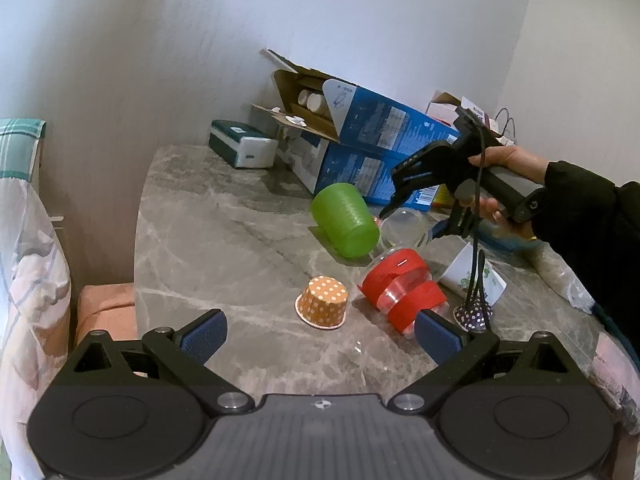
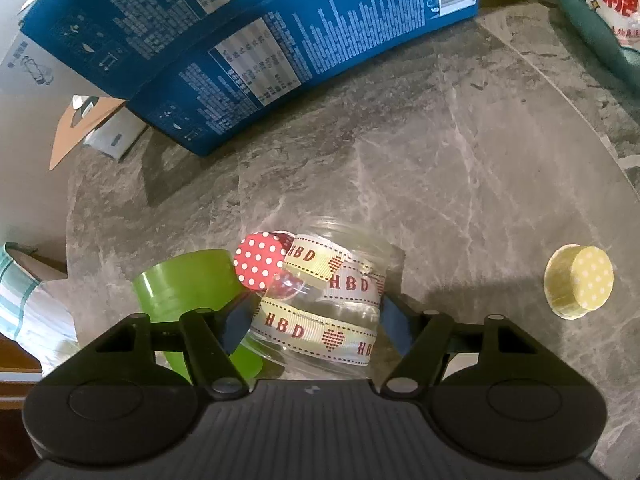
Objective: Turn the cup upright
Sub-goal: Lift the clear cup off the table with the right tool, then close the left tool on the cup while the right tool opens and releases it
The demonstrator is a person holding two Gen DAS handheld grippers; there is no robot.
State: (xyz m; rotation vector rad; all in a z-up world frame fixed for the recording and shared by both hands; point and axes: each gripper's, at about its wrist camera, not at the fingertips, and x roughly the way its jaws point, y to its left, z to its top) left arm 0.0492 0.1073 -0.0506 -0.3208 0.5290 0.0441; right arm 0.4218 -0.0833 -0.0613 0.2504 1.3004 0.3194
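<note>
A clear plastic cup with "HBD" ribbon [image 2: 332, 312] lies on its side on the marble table [image 2: 460, 168]. My right gripper [image 2: 316, 322] is open, its fingers on either side of this cup; I cannot tell if they touch it. In the left wrist view the same cup [image 1: 404, 222] sits behind a green cup [image 1: 346, 220] lying on its side, with the right gripper [image 1: 408, 216] angled down at it. My left gripper [image 1: 320, 334] is open and empty, low over the table's near edge.
An orange dotted paper cup [image 1: 322, 306] stands upside down. A clear cup with red ribbon [image 1: 402, 290] lies on its side. A yellow dotted cup [image 2: 578, 282], a red dotted cup [image 2: 260, 266], and blue boxes [image 2: 256, 48] at the back.
</note>
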